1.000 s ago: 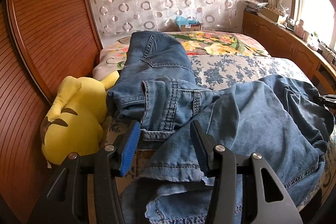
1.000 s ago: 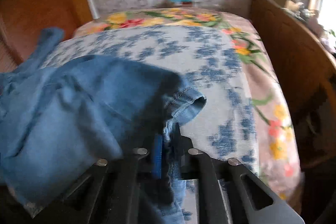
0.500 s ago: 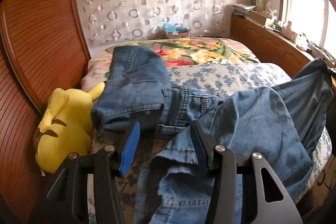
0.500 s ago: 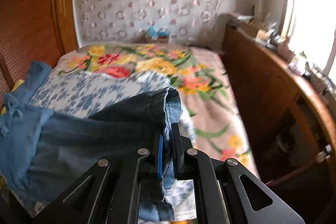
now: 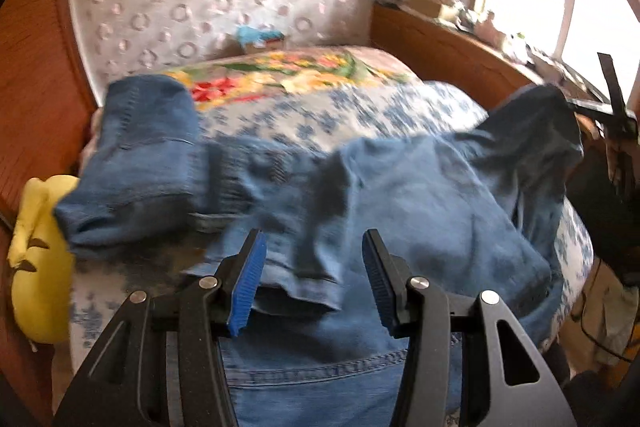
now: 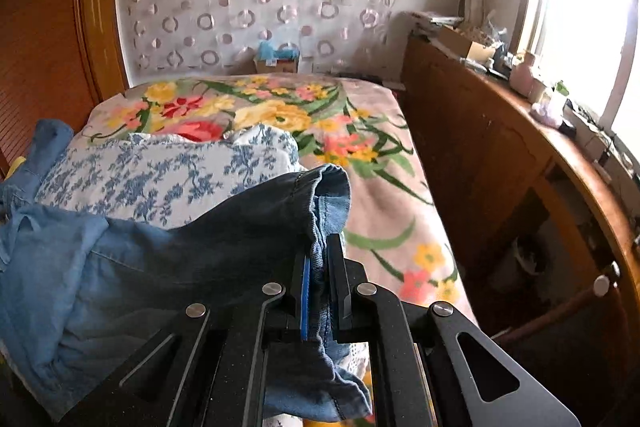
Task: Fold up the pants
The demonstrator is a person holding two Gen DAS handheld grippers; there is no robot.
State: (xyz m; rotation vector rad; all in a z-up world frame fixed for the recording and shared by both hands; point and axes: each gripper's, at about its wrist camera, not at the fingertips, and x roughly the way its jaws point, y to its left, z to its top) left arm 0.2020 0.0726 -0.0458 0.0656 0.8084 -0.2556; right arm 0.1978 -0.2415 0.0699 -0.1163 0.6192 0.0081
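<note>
Blue denim pants [image 5: 420, 211] lie crumpled across the near part of the bed. My left gripper [image 5: 312, 279] is open, its blue pads on either side of a loose hem without touching it. My right gripper [image 6: 320, 279] is shut on the hem of a pant leg [image 6: 224, 247] and holds it lifted above the bed's right side. The right gripper also shows at the right edge of the left wrist view [image 5: 608, 111], with the leg stretched up to it.
The bed has a blue-flowered sheet [image 6: 160, 171] and a floral blanket [image 6: 360, 155]. A yellow plush toy [image 5: 36, 251] lies at the left by the wooden wardrobe [image 5: 32, 67]. A wooden cabinet [image 6: 500, 155] with clutter runs along the right under the window.
My right gripper has lifted the pant leg up and to the right, stretching the fabric. My left gripper has pulled back a little and stays open.
</note>
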